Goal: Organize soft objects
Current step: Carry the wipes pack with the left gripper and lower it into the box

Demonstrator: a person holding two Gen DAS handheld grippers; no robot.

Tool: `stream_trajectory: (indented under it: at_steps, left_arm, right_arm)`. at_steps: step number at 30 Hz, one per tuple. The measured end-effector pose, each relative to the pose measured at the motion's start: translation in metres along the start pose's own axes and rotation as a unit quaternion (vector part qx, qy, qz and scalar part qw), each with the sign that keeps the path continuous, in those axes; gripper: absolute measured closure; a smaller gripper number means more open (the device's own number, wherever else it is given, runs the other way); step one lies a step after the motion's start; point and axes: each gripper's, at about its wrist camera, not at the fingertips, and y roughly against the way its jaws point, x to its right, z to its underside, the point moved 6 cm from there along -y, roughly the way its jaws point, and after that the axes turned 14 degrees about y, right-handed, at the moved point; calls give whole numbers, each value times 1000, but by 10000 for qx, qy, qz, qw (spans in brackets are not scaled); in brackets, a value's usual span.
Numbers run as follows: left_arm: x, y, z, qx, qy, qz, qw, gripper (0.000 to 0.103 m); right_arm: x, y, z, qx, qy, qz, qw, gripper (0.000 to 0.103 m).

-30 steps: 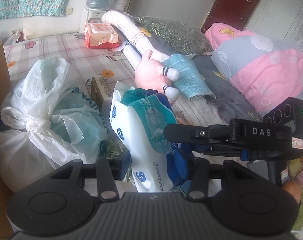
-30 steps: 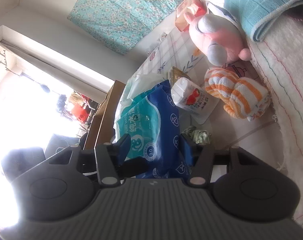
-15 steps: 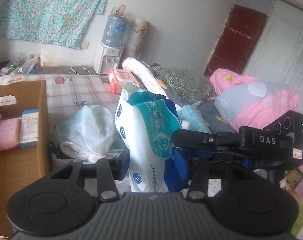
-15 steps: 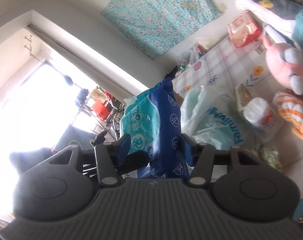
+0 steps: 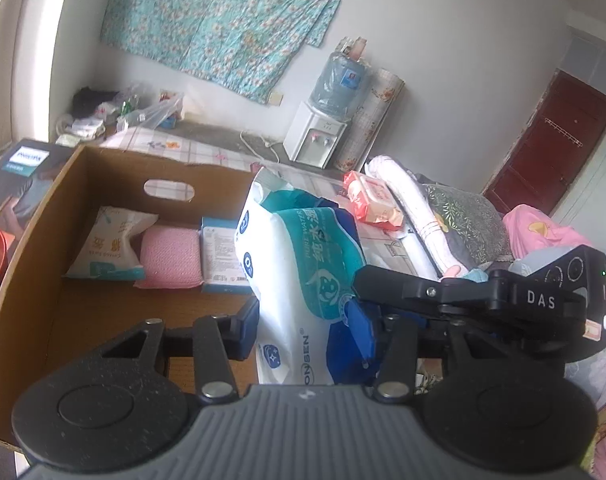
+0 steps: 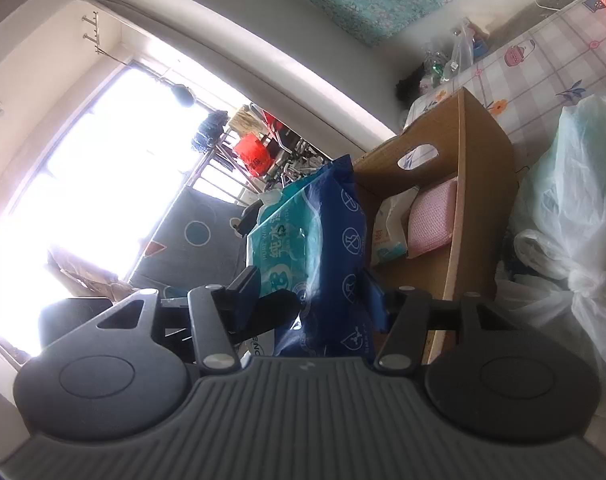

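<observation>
Wipes pack [image 5: 299, 280], centre frame, clamped by both left tool [image 5: 309, 330] & right tool [image 6: 313, 294], beside cardboard box [image 5: 39, 240] at left. Lower it upright next to pink pad [image 5: 169, 258]; release w/ both together.

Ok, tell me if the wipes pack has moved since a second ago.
Yes. The wipes pack, clamped by both grippers, has left the tied plastic bag on the bed and now hangs at the cardboard box, beside the items already inside.

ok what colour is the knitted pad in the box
Pink: the knitted pad in the cardboard box shows best in the left wrist view.
</observation>
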Motion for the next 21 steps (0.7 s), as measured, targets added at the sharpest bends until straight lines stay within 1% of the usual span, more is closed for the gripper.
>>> stream_trajectory:
  at_steps: [1,3,4,5,6,9,11,13,16,19,21]
  left_arm:
    - [-14,-8,-4,-240,175,52,9995,55]
    - [-37,-27,-6,-683,516,51,9963,56]
    - [-45,-38,-7,-865,614,21,9944,56]
    - [-59,-51,-5,-1065,745,-110,9915,56]
    - [-73,-62,-3,-1238,849,-293,9882,57]
    - [-94,-84,4,-1604,942,-679,9802,57]
    - [-100,-92,5,-1731,848,-829,9777,57]
    - [-100,-96,5,-1772,714,-965,9768,56]
    - [-101,-102,5,-1878,452,-1252,9731,49]
    - [-102,-102,3,-1908,141,-1519,9697,39]
    - [-101,-102,2,-1939,-203,-1666,9666,24]
  right_arm:
    - [0,-7,1,-69,61,176,9998,47]
    - [9,-14,3,-144,274,663,9973,47]
    - [12,-15,4,-143,409,905,9950,47]
    - [15,-13,5,-131,465,1036,9934,47]
    - [18,-10,7,-121,438,1071,9932,47]
    - [31,3,9,-38,267,1057,9940,47]
    - [36,16,9,54,274,1134,9932,47]
    - [45,30,10,155,223,1187,9926,47]
    - [56,40,9,298,92,1176,9926,47]
    - [62,46,11,390,15,1127,9929,47]
    - [66,47,11,407,-12,1089,9932,47]
